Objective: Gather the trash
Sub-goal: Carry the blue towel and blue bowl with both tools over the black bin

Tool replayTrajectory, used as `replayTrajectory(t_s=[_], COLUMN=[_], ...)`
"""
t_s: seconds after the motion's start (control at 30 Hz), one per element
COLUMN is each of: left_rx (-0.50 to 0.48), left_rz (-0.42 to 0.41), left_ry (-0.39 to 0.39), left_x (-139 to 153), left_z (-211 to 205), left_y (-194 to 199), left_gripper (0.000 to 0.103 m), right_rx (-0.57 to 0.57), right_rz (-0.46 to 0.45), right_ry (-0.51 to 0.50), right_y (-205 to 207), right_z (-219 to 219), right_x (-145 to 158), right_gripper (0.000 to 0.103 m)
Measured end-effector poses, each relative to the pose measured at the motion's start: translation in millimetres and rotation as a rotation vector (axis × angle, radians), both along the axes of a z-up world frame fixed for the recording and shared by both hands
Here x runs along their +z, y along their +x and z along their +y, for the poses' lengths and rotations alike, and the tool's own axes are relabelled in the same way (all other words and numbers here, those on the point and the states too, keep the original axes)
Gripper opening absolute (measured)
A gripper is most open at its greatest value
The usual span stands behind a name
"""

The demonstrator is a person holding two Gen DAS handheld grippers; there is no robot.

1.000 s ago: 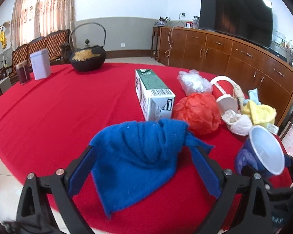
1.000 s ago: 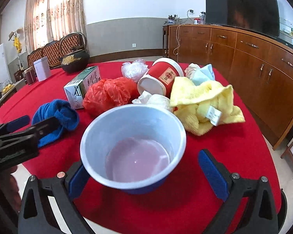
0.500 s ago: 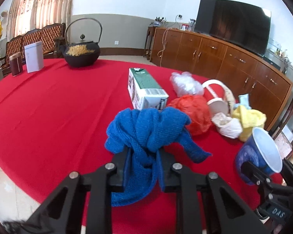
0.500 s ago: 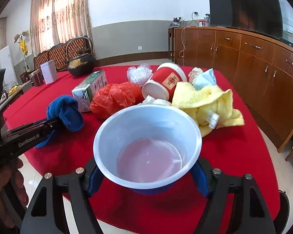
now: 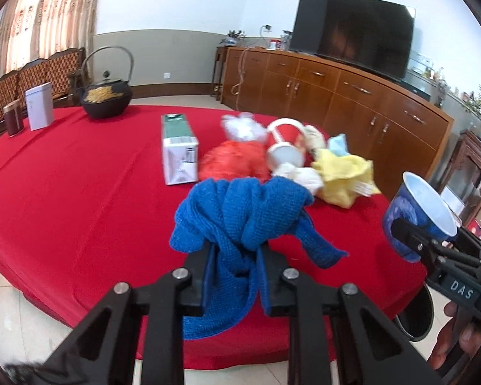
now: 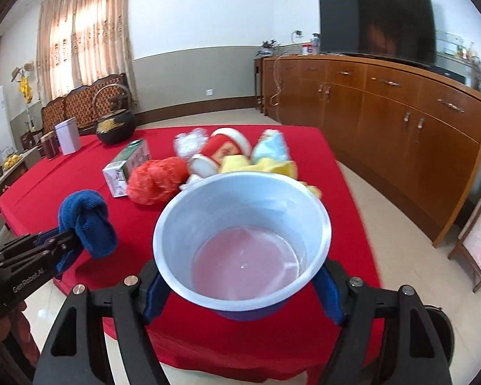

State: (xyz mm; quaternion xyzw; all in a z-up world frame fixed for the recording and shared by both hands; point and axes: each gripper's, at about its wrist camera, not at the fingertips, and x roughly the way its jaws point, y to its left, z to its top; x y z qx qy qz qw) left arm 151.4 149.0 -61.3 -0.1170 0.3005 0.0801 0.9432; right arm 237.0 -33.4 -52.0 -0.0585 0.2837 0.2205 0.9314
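Observation:
My left gripper point(image 5: 235, 256) is shut on a blue knitted cloth point(image 5: 240, 215), lifted above the red table; it also shows in the right wrist view point(image 6: 86, 218). My right gripper point(image 6: 240, 292) is shut on a blue paper cup point(image 6: 240, 240) with a white inside, held off the table's near edge; the cup shows at the right of the left wrist view point(image 5: 420, 215). On the table lie an orange plastic bag point(image 5: 237, 163), a green-and-white carton point(image 5: 179, 147), a tipped red paper cup point(image 5: 287, 146), crumpled white plastic point(image 5: 243, 126) and a yellow cloth point(image 5: 343, 176).
The red tablecloth point(image 5: 80, 192) covers a large table. A black iron kettle point(image 5: 107, 99), a white tin point(image 5: 40, 106) and a dark jar point(image 5: 12, 117) stand at its far left. A long wooden sideboard point(image 6: 400, 122) with a TV lines the right wall.
Both grippers closed, the left on the blue cloth and the right on the blue cup. Both then rose and pulled back from the table with their loads.

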Motion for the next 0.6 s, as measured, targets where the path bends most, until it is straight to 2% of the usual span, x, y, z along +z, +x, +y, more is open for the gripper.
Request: replayTrajectory(t_s=[0.27, 0.6], left_rx=[-0.071, -0.216], left_rz=[-0.022, -0.041], left_ry=[0.018, 0.051], left_x=[11.0, 23.4], left_z=[-43.8, -119.2], left_y=[3.3, 10.5], left_gripper=[0.024, 0.024], right_rx=[-0.083, -0.207], right_rz=[-0.019, -0.03], right_ry=[-0.012, -0.028], right_y=[-8.9, -19.0], right_z=[-57.9, -147.2], right_x=[7.9, 11.8], right_gripper=[0.078, 0.078])
